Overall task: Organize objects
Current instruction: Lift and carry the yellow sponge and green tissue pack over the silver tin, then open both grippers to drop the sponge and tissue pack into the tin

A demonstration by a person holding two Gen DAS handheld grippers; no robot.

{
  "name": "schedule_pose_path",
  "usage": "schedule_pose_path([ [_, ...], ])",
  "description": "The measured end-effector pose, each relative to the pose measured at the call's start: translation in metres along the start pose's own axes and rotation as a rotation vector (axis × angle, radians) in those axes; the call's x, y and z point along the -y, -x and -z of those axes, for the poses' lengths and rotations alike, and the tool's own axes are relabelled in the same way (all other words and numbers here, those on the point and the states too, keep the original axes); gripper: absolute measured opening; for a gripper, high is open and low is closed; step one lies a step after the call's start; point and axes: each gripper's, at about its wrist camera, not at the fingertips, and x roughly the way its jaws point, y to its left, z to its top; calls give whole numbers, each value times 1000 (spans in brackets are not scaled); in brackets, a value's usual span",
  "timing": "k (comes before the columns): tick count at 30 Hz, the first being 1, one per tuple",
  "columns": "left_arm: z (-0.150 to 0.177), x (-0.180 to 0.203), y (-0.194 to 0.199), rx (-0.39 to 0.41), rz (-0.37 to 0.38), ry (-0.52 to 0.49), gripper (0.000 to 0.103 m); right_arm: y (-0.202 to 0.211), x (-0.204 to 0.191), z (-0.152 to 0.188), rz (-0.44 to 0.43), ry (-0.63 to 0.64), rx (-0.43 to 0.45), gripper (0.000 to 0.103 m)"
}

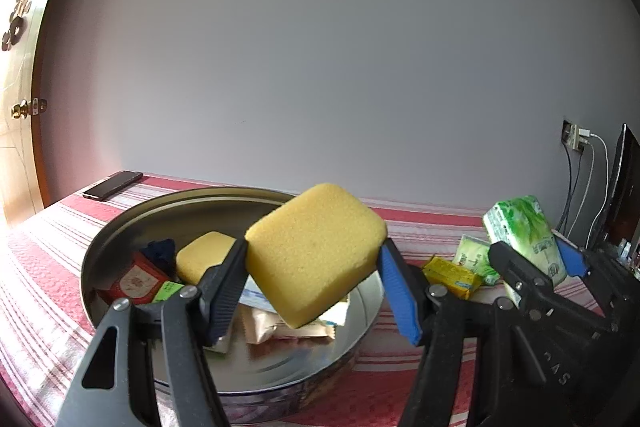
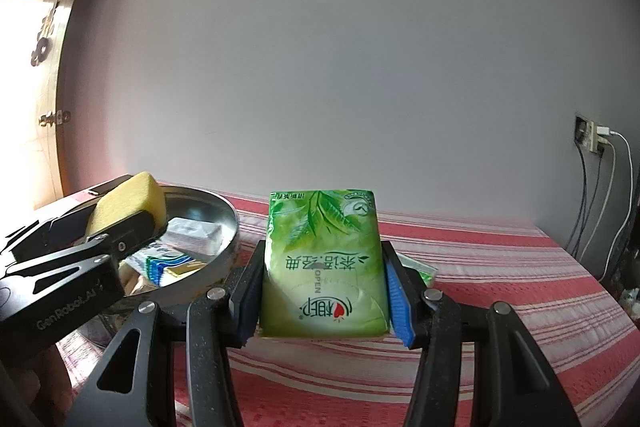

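Note:
My left gripper [image 1: 314, 259] is shut on a yellow sponge [image 1: 316, 251], held tilted in the air above the round metal tin [image 1: 132, 223]. Inside the tin lie a second yellow sponge [image 1: 202, 253], a red packet [image 1: 134, 281], a dark blue thing and several wrapped packs. My right gripper [image 2: 322, 269] is shut on a green tissue pack [image 2: 324, 267], lifted over the striped cloth to the right of the tin [image 2: 230, 227]. The left wrist view also shows that green tissue pack [image 1: 524, 231] at the right. The right wrist view shows the held sponge [image 2: 128, 203] at the left.
A red-and-white striped cloth [image 2: 500, 287] covers the table. A yellow packet [image 1: 452, 277] and a small green packet [image 1: 474, 259] lie right of the tin. A dark phone [image 1: 112, 185] rests at the far left corner. Cables and a wall socket [image 2: 596, 141] are at the right, a wooden door at the left.

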Motion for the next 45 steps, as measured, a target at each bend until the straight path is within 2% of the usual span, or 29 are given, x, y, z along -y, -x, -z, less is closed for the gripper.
schedule_pose_path([
  [9,-3,-17,2,-16,-17,-6,65,-7,-24,-8,-72,49,-13,55],
  [17,-13,-39,2,-47,-88,-19,65,-21,-30,-25,-140,30,-51,55],
  [27,-21,-66,-9,-136,-158,-54,65,-51,-48,-46,-234,15,-148,55],
  [35,-28,-85,-20,-202,-196,-87,65,-72,-76,-56,-282,70,-220,55],
  [45,-31,-94,-42,-283,-227,-163,65,-105,-106,-51,-347,100,-328,55],
])
